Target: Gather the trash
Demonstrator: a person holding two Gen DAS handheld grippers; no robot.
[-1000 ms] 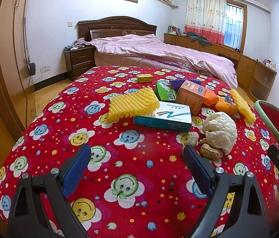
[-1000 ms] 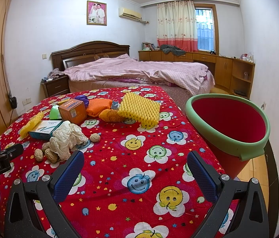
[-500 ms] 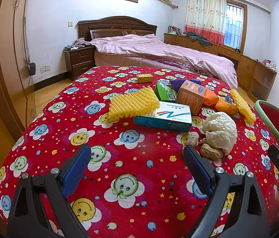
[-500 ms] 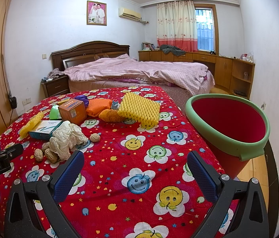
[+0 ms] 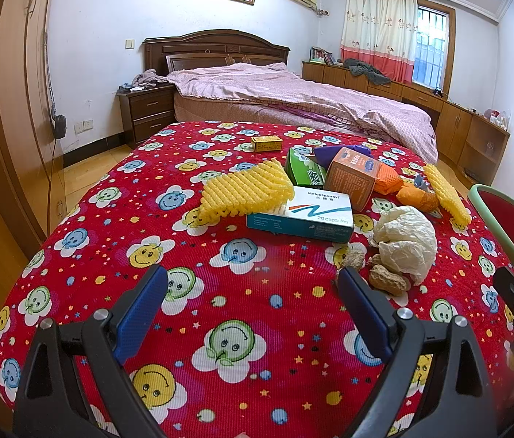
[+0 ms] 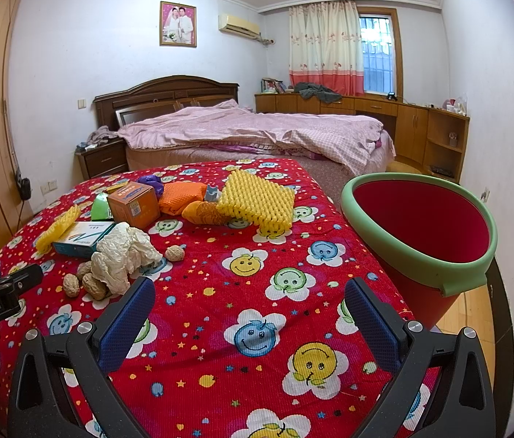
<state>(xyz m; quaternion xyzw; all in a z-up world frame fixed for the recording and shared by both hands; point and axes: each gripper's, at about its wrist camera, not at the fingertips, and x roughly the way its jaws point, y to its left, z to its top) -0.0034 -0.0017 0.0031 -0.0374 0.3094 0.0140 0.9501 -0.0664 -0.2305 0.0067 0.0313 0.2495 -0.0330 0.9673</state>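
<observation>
Trash lies on a table with a red smiley-face cloth [image 5: 118,219]: a yellow foam net [image 5: 246,191], a white-teal medicine box [image 5: 308,215], an orange carton [image 5: 351,179], a green box [image 5: 304,171], crumpled white paper [image 5: 402,241] and peanuts [image 5: 386,281]. A red bin with a green rim [image 6: 421,233] stands at the table's right edge. My left gripper [image 5: 253,310] is open and empty, near the table's front. My right gripper [image 6: 249,314] is open and empty, left of the bin. A second yellow net [image 6: 257,200] and orange wrappers [image 6: 184,200] lie mid-table.
A small yellow box [image 5: 266,143] sits at the far side of the table. A bed with a pink cover [image 6: 257,131] stands behind, a nightstand [image 5: 145,113] to its left, a wardrobe [image 5: 5,109] along the left wall, low cabinets [image 6: 421,127] at the right.
</observation>
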